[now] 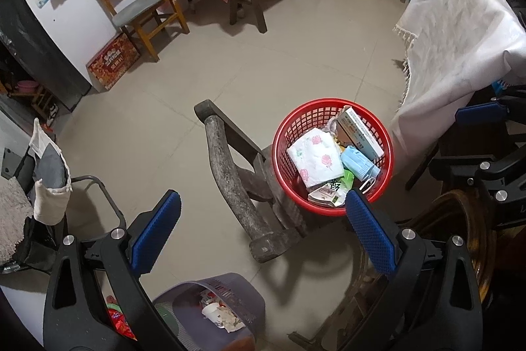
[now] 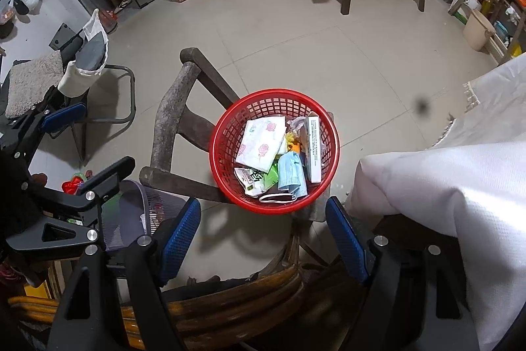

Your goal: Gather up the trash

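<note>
Two baskets hold the trash: a red basket (image 2: 275, 153) sits on a worn wooden bench (image 2: 171, 124), filled with a flowered packet (image 2: 261, 143), a white box (image 2: 313, 150) and a blue mask (image 2: 291, 175); a grey basket (image 1: 213, 308) stands on the floor. Both the left gripper (image 1: 263, 232) and the right gripper (image 2: 263, 236) hang above with jaws wide, empty.
</note>
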`<state>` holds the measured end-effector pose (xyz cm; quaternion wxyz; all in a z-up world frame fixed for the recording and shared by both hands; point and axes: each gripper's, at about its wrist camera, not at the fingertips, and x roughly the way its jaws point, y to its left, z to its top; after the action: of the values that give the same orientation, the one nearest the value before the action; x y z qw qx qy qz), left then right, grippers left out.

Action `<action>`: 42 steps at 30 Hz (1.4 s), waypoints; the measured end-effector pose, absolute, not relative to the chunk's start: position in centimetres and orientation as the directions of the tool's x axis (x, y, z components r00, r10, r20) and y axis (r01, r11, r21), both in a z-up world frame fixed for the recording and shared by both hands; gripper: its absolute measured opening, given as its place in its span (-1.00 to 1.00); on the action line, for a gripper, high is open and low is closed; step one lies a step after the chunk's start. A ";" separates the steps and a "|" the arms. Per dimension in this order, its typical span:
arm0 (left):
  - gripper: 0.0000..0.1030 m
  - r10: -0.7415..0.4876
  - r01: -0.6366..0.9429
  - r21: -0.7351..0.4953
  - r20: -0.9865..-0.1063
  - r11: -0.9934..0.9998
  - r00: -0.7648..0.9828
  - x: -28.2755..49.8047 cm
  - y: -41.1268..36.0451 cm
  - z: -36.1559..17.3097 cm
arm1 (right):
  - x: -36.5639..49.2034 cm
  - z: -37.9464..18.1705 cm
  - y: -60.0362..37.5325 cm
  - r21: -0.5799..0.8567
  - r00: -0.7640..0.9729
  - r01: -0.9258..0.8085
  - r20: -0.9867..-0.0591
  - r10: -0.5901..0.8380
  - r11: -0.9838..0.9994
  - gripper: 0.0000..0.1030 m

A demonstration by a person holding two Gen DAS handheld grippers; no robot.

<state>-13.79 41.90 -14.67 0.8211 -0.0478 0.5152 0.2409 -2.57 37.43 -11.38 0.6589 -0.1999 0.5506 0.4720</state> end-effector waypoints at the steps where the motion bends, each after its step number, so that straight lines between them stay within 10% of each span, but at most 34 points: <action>1: 0.87 0.347 -0.445 0.170 -0.868 0.879 0.355 -13.8 41.8 -14.6 | -2.7 -11.1 37.3 0.249 -0.042 -0.845 -0.912 0.407 0.473 0.49; 42: 0.87 0.518 -0.392 0.341 -0.623 0.854 0.586 -15.4 30.9 -0.8 | -6.6 2.6 23.3 0.092 0.344 -0.872 -0.584 0.735 0.481 0.88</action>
<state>-15.45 30.93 -0.83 0.8866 0.0835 0.3756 0.2565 -6.60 23.30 2.64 0.8113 -0.1186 0.2873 0.4952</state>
